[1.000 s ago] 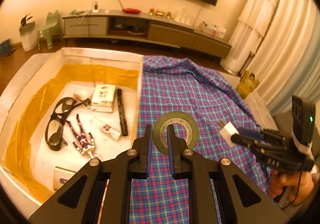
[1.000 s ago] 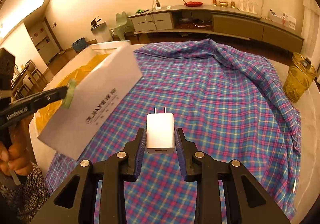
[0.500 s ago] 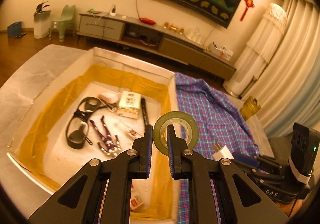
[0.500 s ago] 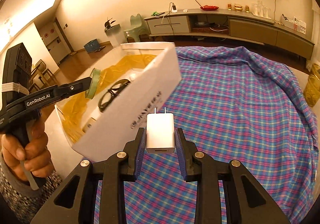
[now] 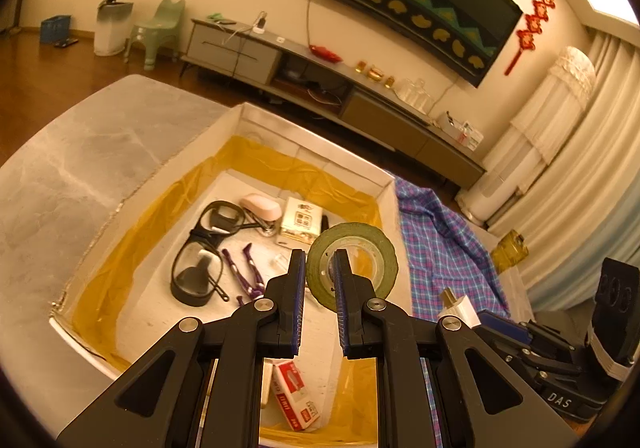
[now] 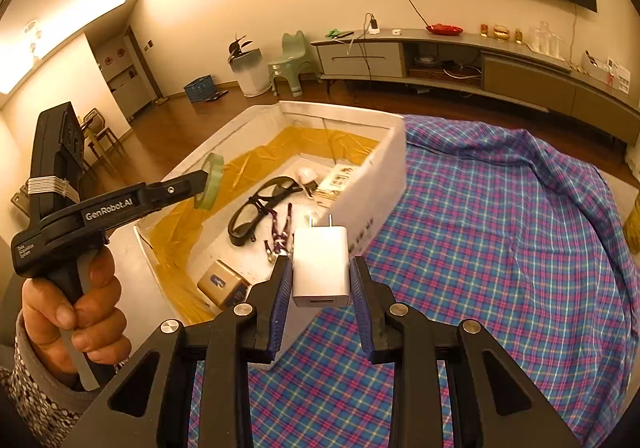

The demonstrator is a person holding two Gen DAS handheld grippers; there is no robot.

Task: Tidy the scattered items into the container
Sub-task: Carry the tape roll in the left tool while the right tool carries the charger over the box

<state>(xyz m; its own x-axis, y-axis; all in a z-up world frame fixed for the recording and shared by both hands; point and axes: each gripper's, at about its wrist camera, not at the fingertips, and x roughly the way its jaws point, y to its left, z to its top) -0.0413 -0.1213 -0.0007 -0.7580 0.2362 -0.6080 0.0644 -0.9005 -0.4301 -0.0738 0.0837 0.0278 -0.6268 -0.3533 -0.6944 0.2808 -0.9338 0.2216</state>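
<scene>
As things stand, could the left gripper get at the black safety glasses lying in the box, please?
Probably not yet: the left gripper is shut on the green tape roll, so its jaws are occupied. Otherwise the way looks free, since the glasses lie uncovered in the open box.

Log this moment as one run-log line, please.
left tongs: shut on tape roll, above box | right tongs: shut on white charger, near box | both unreleased

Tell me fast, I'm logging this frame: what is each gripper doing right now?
Left gripper: closed on the tape roll.
Right gripper: closed on the white charger.
</scene>
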